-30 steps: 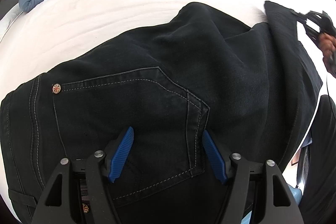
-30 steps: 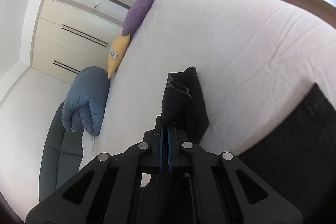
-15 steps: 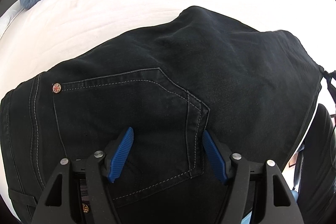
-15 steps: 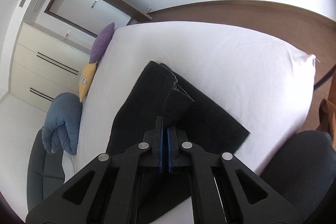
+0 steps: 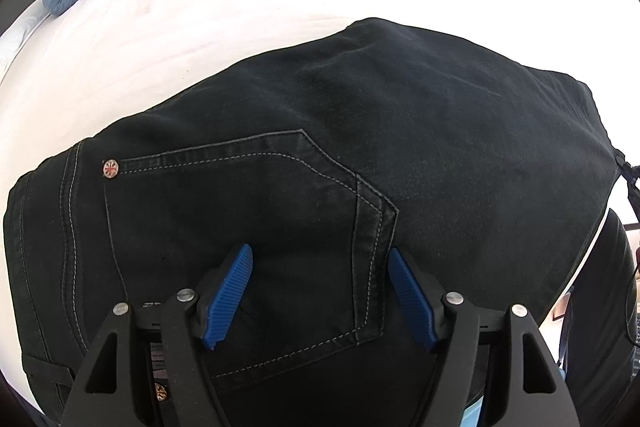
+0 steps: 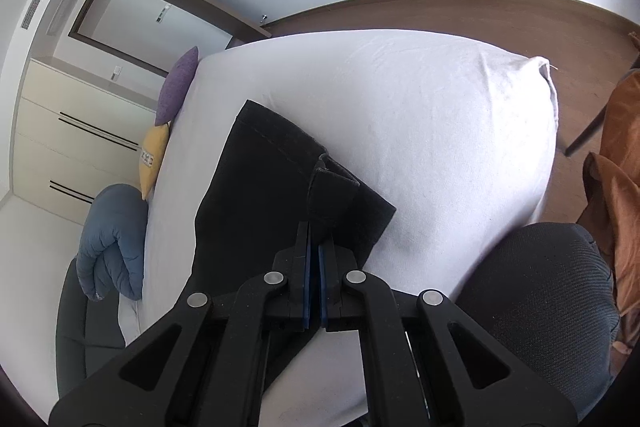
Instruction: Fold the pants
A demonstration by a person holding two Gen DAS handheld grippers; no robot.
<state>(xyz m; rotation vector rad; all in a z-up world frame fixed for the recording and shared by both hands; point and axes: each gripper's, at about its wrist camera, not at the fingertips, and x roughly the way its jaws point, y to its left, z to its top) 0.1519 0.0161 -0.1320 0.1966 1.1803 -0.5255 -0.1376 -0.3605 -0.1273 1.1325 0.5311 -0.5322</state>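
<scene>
Black jeans lie flat on the white bed, back pocket and rivet facing up. My left gripper points down at the pocket, blue pads spread wide to either side of its corner. Its jaws are opening and press on nothing, only flat denim lying between them. In the right wrist view the jeans' leg stretches across the sheet toward the bed's near corner. My right gripper is shut on the folded hem at the leg's end.
The white bed sheet extends beyond the jeans. A rolled blue duvet plus yellow and purple pillows sit at its far side. A grey chair and orange cloth stand by the bed's near corner.
My right gripper carried the leg hem sideways and down toward the bed's corner, so the leg now lies stretched flat. The left gripper stayed over the pocket.
</scene>
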